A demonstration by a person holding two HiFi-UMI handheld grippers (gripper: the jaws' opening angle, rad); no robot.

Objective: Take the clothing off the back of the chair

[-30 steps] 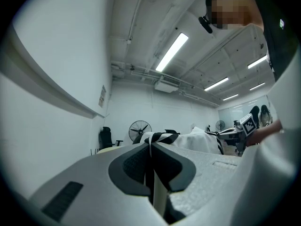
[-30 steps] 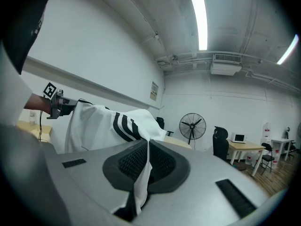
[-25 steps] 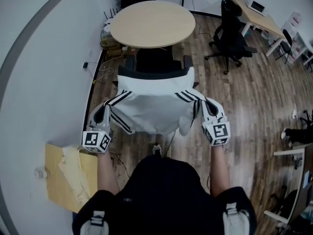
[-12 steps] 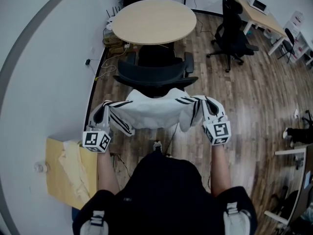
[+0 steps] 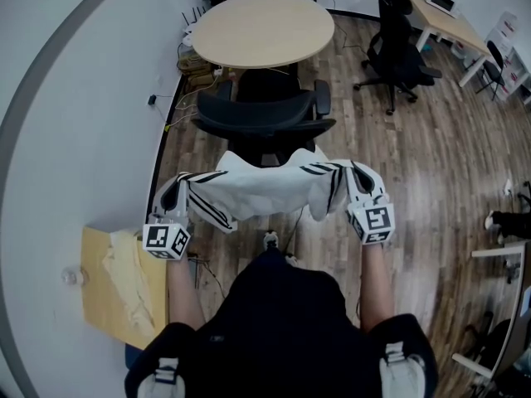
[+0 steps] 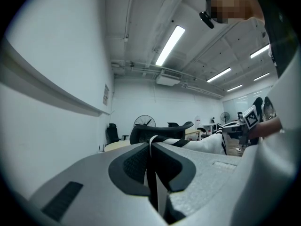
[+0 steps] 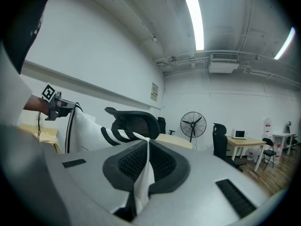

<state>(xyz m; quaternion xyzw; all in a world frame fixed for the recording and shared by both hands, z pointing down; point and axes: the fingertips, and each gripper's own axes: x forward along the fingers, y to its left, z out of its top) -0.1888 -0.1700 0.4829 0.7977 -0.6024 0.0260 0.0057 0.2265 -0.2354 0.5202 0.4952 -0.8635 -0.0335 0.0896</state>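
- Wood-plank flooring runs across the room, with a round table (image 5: 264, 27) at the top of the head view and a black office chair (image 5: 264, 123) just below it.
- The white clothing (image 5: 265, 191) with black stripes hangs in the air in the middle of the frame, between the chair back and the person. Whether its upper edge touches the backrest I cannot tell.
- Left gripper (image 5: 176, 187): fingers pressed together on a thin striped fold of the cloth, as its own view shows.
- Right gripper (image 5: 357, 177): fingers likewise clamped on a fold of white fabric, which spills down out of the gap.
- The garment's long axis runs left to right across the frame, one striped end at each gripper, and the middle sags toward the floor.
- What could go wrong, as I judge it: each hold is only a narrow pinch of cloth, so a tug could slide it free. The drooping middle could also snag on the backrest or an armrest if drawn low past them.
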